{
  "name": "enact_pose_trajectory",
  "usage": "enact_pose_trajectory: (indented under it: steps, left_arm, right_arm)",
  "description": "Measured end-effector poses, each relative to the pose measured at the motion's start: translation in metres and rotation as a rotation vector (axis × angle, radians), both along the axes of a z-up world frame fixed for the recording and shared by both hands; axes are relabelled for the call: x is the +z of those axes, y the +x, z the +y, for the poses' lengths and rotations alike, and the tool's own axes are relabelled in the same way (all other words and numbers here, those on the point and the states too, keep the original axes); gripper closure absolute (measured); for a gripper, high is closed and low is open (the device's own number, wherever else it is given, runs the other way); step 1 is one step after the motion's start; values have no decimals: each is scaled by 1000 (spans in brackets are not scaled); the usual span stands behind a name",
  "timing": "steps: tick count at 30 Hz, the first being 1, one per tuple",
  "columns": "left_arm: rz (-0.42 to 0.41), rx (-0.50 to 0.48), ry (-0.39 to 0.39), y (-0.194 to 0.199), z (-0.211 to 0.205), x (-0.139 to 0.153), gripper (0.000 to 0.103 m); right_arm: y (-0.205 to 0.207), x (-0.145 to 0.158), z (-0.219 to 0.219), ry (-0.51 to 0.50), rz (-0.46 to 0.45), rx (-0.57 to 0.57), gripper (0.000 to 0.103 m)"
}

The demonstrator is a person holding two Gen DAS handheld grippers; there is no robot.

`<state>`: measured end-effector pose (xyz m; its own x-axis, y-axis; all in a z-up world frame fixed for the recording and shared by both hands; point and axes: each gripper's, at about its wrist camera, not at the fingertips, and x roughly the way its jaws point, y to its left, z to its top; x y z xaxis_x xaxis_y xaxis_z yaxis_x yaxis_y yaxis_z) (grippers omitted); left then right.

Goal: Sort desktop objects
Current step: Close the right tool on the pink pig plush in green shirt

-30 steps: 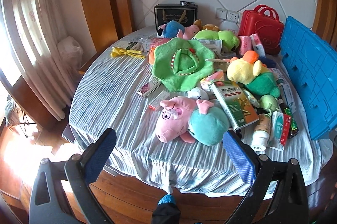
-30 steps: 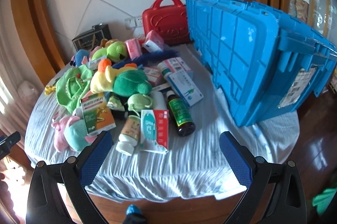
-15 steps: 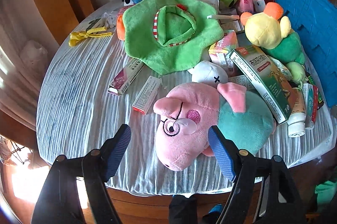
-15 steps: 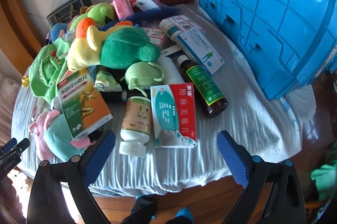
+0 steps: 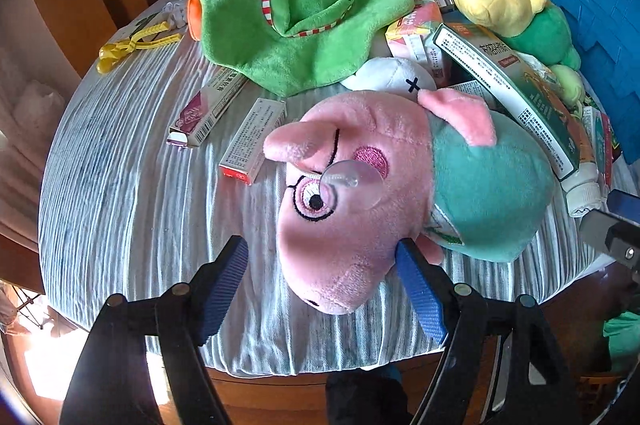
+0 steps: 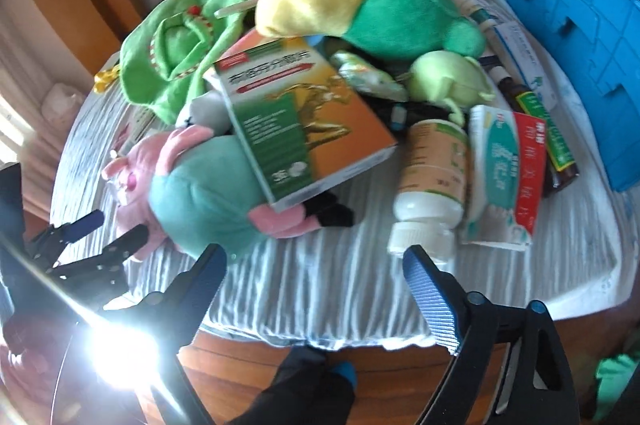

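Observation:
A pink pig plush (image 5: pixel 400 177) with a teal body lies near the table's front edge, snout toward me. My left gripper (image 5: pixel 321 249) straddles its head. The right pad (image 5: pixel 416 285) is against the pig's cheek and the left pad (image 5: pixel 224 281) stands clear, so it is open. In the right wrist view the pig (image 6: pixel 200 193) has the left gripper (image 6: pixel 120 223) at its head. My right gripper (image 6: pixel 315 257) hangs over the striped cloth at the front edge. Its jaws are opening with nothing between them. A white bottle (image 6: pixel 432 181) lies just past its right finger.
A green-and-orange medicine box (image 6: pixel 304 121) leans on the pig. Behind lie a red-and-white box (image 6: pixel 508 177), a brown bottle (image 6: pixel 548 141), a yellow-and-green plush (image 6: pixel 360 1) and a green plush hat (image 5: pixel 296 17). A blue crate (image 6: pixel 568 25) stands on the right. Two small boxes (image 5: pixel 252 141) lie left of the pig.
Both grippers have come down and closer to the table. The left one narrowed and now has the pig's head between its fingers. The right one swung left toward the pig and the bottle.

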<state>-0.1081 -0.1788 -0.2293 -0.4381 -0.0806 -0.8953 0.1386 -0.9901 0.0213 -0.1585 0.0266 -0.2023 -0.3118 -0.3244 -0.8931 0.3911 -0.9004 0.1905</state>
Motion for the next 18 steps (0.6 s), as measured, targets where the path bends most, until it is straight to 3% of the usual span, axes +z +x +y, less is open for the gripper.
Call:
enact_pose_trajectory:
  steps: [6, 11, 15, 18]
  left_arm:
    - [-13, -37, -23, -16, 6, -21, 25]
    - [-23, -36, 24, -28, -2, -31, 25]
    - [-6, -83, 22, -33, -3, -32, 25]
    - [-13, -105, 72, -40, -8, -36, 28]
  right_arm:
    - [2, -28, -35, -23, -52, 27, 6]
    - [-3, -37, -49, -40, -51, 2, 0]
    - [-8, -38, -61, -74, -53, 1, 0]
    - [-11, -42, -67, -124, -70, -17, 0]
